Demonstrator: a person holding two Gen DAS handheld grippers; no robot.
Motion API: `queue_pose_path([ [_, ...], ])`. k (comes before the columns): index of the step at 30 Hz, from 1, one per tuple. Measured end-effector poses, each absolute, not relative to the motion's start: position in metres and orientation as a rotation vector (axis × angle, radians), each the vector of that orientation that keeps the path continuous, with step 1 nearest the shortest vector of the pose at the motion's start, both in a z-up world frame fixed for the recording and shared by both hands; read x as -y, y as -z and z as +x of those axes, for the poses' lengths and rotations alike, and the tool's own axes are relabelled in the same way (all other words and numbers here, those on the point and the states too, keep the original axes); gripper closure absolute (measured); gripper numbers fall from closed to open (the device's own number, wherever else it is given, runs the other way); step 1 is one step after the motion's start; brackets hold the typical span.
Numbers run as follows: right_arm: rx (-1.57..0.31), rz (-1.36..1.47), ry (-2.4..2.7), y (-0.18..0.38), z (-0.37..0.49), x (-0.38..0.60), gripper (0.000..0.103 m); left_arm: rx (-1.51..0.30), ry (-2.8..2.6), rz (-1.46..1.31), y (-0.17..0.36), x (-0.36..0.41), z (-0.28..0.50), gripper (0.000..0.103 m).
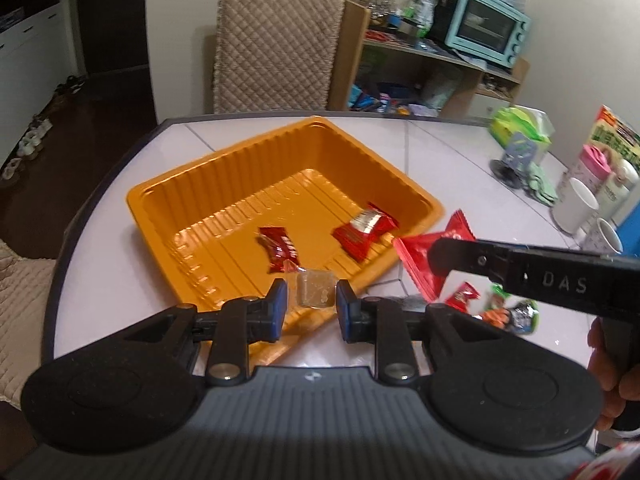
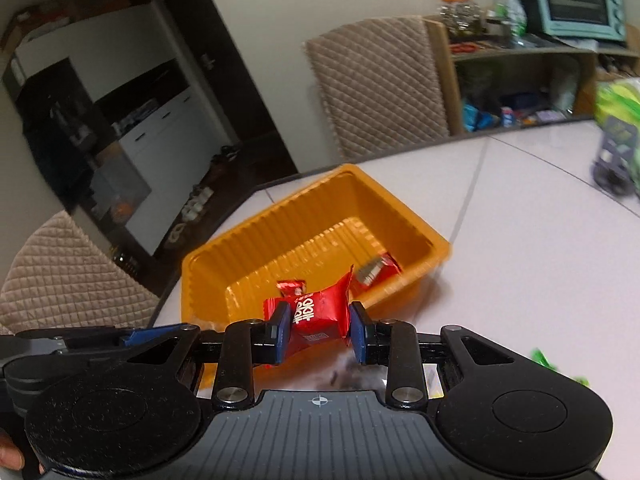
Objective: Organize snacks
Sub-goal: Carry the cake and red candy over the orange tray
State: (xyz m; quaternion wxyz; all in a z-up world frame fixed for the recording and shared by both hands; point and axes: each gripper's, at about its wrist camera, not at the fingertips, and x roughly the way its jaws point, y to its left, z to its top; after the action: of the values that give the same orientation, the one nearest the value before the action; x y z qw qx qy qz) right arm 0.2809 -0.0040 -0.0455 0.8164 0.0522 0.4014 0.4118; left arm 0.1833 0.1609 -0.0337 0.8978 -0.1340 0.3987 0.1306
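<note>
An orange plastic tray sits on the white table; it also shows in the right wrist view. Inside lie two red wrapped snacks. My left gripper is above the tray's near rim, and a clear-wrapped candy sits between its jaws with small gaps on both sides. My right gripper is shut on a red snack packet, held just over the tray's near edge. In the left wrist view that packet and the right gripper's finger hang beside the tray's right corner.
Several loose snacks lie on the table right of the tray. White cups, a pink-lidded bottle and a green tissue pack stand at the far right. A quilted chair and a cluttered shelf with a mint oven are behind.
</note>
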Motion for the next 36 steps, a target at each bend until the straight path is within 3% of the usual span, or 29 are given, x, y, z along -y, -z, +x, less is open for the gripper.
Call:
queue_pose_path([
  [25,-0.953,0.060,-0.911,0.088,0.330,-0.063,0.071,-0.926,-0.365,-0.352,0.072,-0.208,0.221,0.079],
  [36,-0.969,0.058,-0.915,0.091,0.334,-0.064,0.071,-0.927,-0.380,-0.356,0.072,-0.213,0.224,0.071],
])
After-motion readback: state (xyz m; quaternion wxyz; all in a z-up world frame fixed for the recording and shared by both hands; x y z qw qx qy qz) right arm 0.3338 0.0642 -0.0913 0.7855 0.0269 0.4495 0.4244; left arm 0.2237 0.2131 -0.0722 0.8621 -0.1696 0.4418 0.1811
